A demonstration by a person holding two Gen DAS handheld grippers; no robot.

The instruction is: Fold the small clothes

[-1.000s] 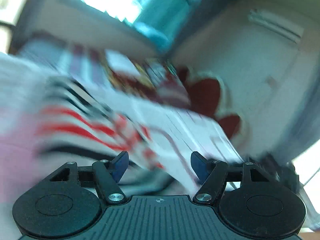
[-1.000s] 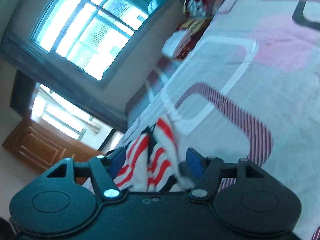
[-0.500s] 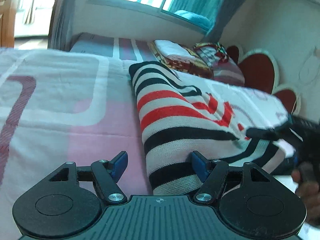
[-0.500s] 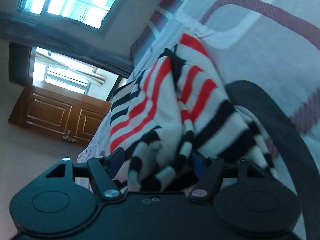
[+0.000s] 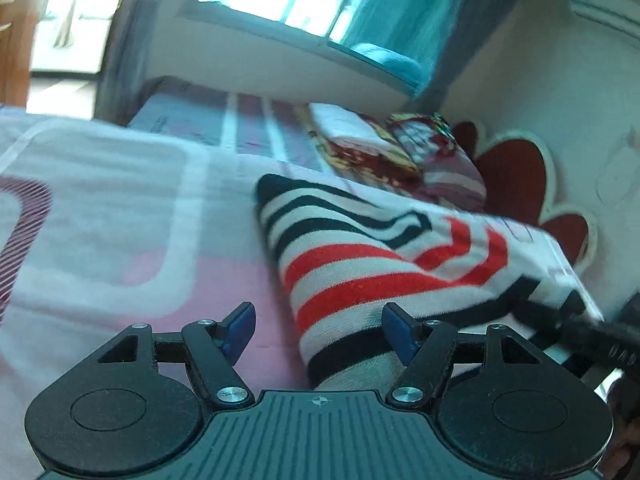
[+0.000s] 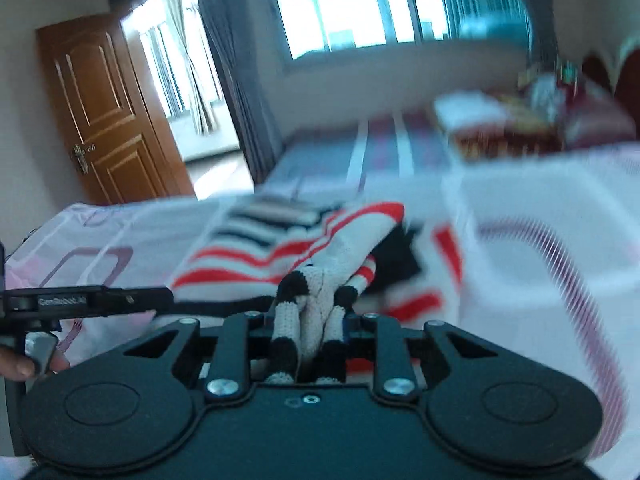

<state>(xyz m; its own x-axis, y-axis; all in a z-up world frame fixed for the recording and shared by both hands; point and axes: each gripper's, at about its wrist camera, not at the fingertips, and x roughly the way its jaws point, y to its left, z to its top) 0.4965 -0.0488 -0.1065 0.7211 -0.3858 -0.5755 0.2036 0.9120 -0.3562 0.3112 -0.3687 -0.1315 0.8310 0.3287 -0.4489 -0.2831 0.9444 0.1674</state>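
Observation:
A small knit garment (image 5: 360, 264) with red, black and white stripes lies on the bed. My left gripper (image 5: 318, 330) is open and empty, its blue pads spread over the near edge of the garment. My right gripper (image 6: 308, 326) is shut on a bunched fold of the striped garment (image 6: 288, 248), which drapes out from between the jaws. The right gripper shows as a dark shape at the right edge of the left wrist view (image 5: 588, 332). The left gripper shows at the left of the right wrist view (image 6: 88, 302).
The bed sheet (image 5: 120, 216) is pink and white with rounded-square patterns. Folded blankets and pillows (image 5: 400, 152) lie at the head of the bed by a red heart-shaped headboard (image 5: 516, 176). A wooden door (image 6: 104, 108) and windows stand beyond.
My right gripper has closed on the garment fold and swung round to level. The left gripper stays open and has tilted slightly; the garment now lies flatter on the bed.

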